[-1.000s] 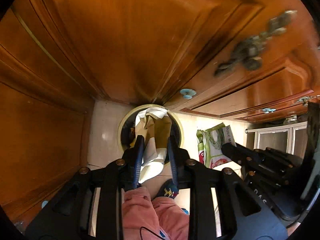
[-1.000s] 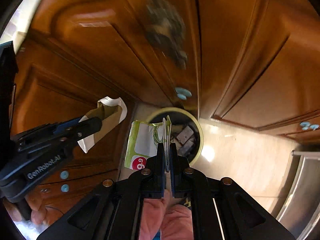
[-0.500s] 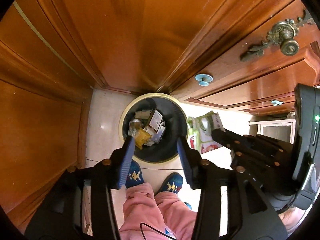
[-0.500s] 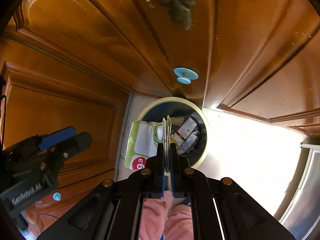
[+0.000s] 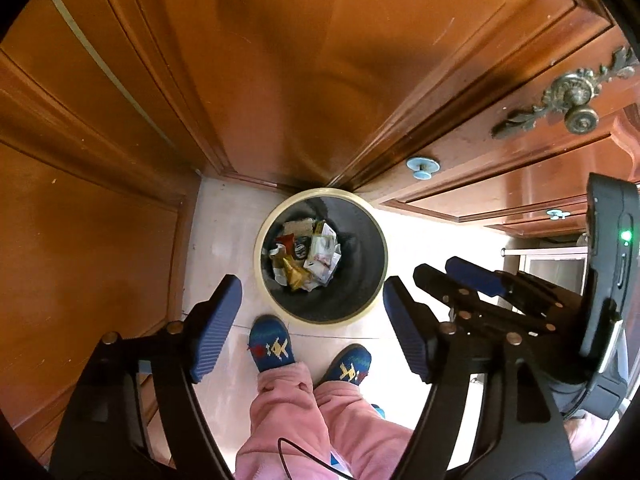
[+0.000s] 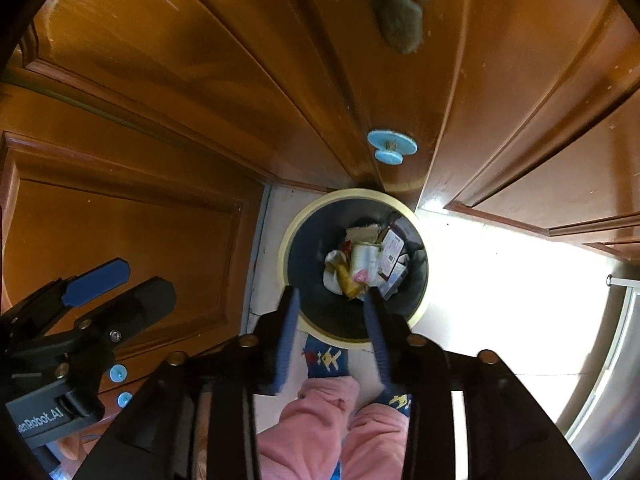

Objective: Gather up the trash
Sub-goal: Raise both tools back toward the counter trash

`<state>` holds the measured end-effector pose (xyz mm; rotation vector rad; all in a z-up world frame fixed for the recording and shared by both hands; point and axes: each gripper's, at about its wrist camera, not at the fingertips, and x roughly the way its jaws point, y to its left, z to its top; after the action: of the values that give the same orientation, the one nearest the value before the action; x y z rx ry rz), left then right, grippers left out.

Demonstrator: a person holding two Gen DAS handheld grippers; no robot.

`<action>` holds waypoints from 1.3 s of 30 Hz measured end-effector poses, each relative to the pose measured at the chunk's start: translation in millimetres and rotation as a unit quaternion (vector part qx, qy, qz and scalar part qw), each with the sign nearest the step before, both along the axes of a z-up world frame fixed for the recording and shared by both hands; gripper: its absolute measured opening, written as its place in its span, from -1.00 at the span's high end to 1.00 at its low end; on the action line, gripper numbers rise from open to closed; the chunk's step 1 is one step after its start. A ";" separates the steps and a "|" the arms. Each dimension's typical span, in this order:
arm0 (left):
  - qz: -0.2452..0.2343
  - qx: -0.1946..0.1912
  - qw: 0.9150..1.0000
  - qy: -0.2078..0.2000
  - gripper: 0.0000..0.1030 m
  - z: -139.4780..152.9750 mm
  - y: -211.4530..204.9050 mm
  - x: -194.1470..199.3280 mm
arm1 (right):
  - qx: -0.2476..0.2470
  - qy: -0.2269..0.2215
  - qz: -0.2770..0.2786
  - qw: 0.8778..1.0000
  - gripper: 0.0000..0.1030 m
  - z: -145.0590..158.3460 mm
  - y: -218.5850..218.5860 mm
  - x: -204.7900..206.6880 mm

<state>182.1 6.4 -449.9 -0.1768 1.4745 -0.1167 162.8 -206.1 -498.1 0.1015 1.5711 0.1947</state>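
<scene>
Both grippers, left gripper point(image 5: 312, 304) and right gripper point(image 6: 332, 308), just-opened, empty, above trash-filled bin point(image 5: 378, 280) between wooden doors point(image 5: 280, 80).

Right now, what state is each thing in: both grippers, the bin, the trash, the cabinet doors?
left gripper: jaws just opened wide, nothing between them, above the bin.
right gripper: jaws just parted, nothing between them.
trash bin: upright on the floor, uncovered, partly filled.
trash: crumpled wrappers lying inside the bin.
cabinet doors: shut.
</scene>
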 end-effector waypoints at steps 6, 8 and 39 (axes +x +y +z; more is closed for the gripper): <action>-0.004 -0.004 1.000 0.000 -0.38 24.5 -1.8 -4.8 | 0.004 -0.011 -0.008 1.000 0.27 24.5 1.3 -4.3; -0.006 -0.005 1.000 -0.003 -0.38 38.8 -3.0 -7.2 | 0.006 -0.016 -0.009 1.000 0.27 36.1 0.6 -8.3; -0.068 -0.024 0.977 -0.202 -0.46 388.9 -5.8 -13.9 | -0.003 -0.223 -0.016 0.975 0.27 408.3 -2.1 -45.5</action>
<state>168.2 0.6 -61.0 -0.0829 1.0772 -0.2831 117.3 -208.2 -89.8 0.0716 1.1222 0.1727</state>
